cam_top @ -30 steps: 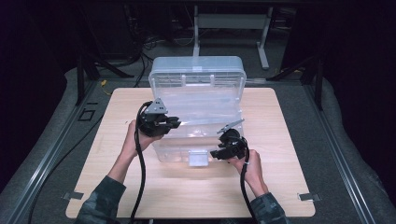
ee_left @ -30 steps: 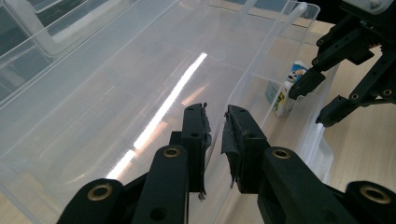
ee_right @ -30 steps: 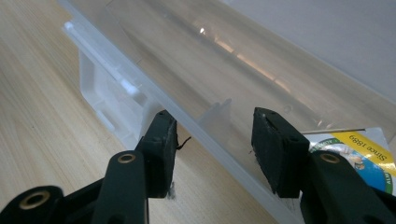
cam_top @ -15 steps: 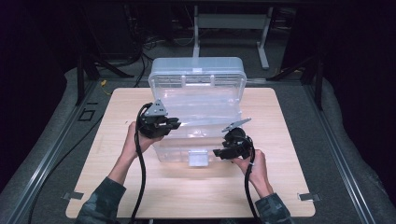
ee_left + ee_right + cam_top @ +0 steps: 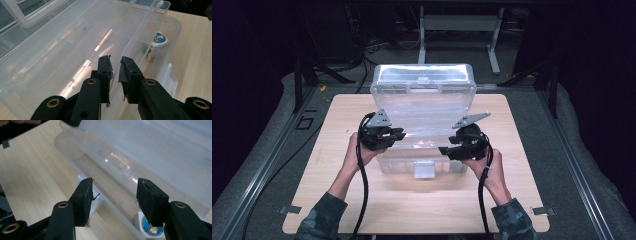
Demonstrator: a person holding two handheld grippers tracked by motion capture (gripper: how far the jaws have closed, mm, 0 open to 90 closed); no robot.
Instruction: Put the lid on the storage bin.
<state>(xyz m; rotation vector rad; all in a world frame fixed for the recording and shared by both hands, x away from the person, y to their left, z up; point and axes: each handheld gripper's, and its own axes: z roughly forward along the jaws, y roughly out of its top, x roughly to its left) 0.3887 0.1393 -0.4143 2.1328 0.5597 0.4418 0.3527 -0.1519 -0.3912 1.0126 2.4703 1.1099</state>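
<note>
A clear plastic storage bin (image 5: 388,165) stands on the wooden table (image 5: 512,200), and its clear lid (image 5: 427,107) is tilted up at the front. My left gripper (image 5: 399,134) is at the lid's front left; in the left gripper view (image 5: 115,61) its jaws are shut on the lid's thin edge. My right gripper (image 5: 443,150) hangs at the lid's front right; in the right gripper view (image 5: 113,185) its jaws stand wide apart over the bin's rim (image 5: 75,162). A small white carton (image 5: 156,46) stands inside the bin by its front wall, also seen low in the right gripper view (image 5: 150,227).
A white latch (image 5: 171,75) sticks out from the bin's front wall. The bin takes up the table's middle and back; bare wood lies in front of it and to both sides. Dark floor, cables and a metal stand (image 5: 457,22) lie beyond the table.
My right gripper has risen and the lid's front edge stands higher. The left gripper has kept its place on the lid.
</note>
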